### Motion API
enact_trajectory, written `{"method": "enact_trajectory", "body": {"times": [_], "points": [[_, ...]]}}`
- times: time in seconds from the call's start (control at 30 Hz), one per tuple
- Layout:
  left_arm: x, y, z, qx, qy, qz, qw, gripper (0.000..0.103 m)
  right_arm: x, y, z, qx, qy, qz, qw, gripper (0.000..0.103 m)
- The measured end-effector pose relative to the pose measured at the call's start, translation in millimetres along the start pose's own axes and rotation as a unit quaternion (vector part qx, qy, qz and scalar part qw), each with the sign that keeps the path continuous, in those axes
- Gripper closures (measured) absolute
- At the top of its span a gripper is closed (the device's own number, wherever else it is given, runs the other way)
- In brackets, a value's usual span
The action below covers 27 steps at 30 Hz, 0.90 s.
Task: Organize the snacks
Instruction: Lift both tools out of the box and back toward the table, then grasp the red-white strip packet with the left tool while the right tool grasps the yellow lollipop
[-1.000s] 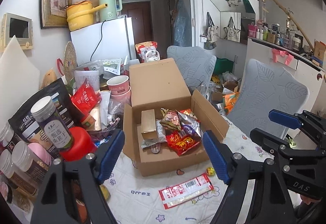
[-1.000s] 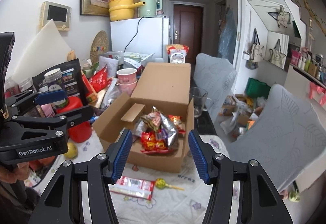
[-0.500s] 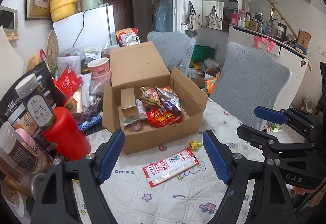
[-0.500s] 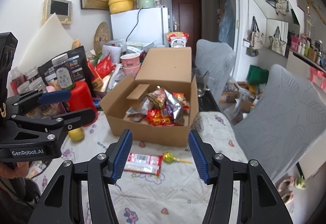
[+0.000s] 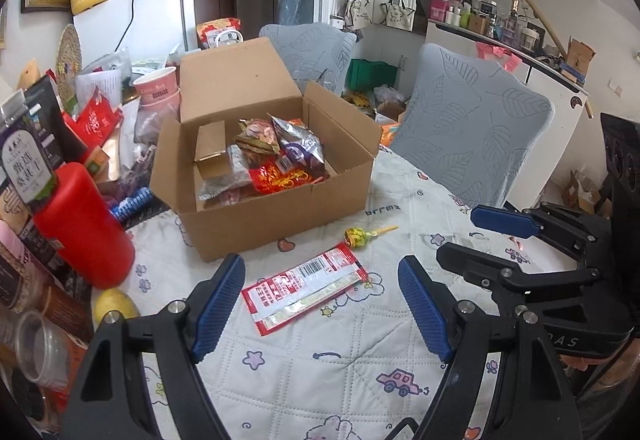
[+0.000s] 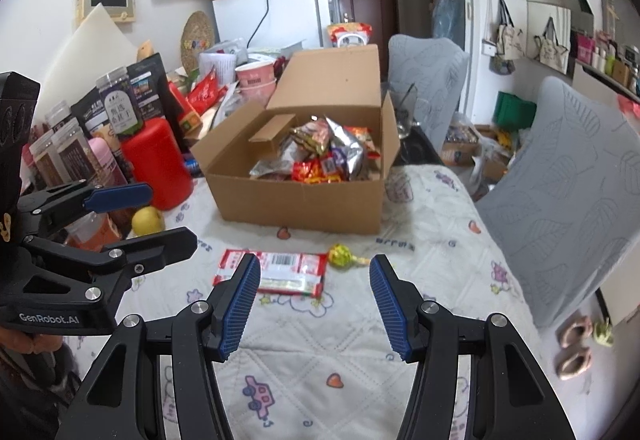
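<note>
An open cardboard box [image 5: 280, 218] [image 6: 296, 206] holding several snack packets stands mid-table. In front of it lie a flat red and white snack packet [image 5: 306, 290] [image 6: 280, 272] and a lollipop with a yellow-green head [image 5: 357, 236] [image 6: 340, 255]. My left gripper [image 5: 322, 306] hovers open just above the packet, nothing between its blue pads. My right gripper [image 6: 314, 304] is open too, its left pad over the packet's near edge and the lollipop ahead between the fingers. Each gripper shows in the other's view, the right gripper [image 5: 480, 240] at right and the left gripper [image 6: 160, 216] at left.
A red canister [image 5: 80, 224] [image 6: 158, 164], jars and bags crowd the table's left side, with a lemon [image 5: 114, 304] [image 6: 147, 221] beside them. Pink cups [image 5: 158, 90] stand behind the box. Two grey chairs [image 5: 476, 128] flank the right edge of the quilted tablecloth [image 5: 320, 360].
Both grippers have come down and tilted toward the table, so the packet and lollipop now sit nearer the fingertips. Their openings look unchanged. Nothing on the table has moved.
</note>
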<state>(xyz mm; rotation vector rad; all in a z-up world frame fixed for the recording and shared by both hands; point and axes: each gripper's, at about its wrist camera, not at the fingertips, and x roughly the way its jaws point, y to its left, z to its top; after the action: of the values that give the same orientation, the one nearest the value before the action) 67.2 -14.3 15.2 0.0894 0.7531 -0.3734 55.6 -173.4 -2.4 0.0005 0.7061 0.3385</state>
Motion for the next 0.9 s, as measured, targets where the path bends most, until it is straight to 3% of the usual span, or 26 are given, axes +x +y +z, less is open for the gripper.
{"method": "enact_trajectory", "body": {"times": [0.4,0.7,0.9], "points": [[47.2,2.2,-16.0,0.022,0.04,-0.028,0.9986,0.024,40.4,-13.0,-15.0,0.0,0.042,0.018,0.999,0.046],[90.4,17.9,-24.2,0.008,0.08,-0.049,0.9956,0.024,86.4,-28.5,-14.3,-0.001,0.081,0.026,0.996,0.046],[115.7,34.3,-27.4,-0.015,0.108,-0.087,0.9902,0.024,116.3,-37.7,-8.0,-0.02,0.101,0.029,0.994,0.046]]}}
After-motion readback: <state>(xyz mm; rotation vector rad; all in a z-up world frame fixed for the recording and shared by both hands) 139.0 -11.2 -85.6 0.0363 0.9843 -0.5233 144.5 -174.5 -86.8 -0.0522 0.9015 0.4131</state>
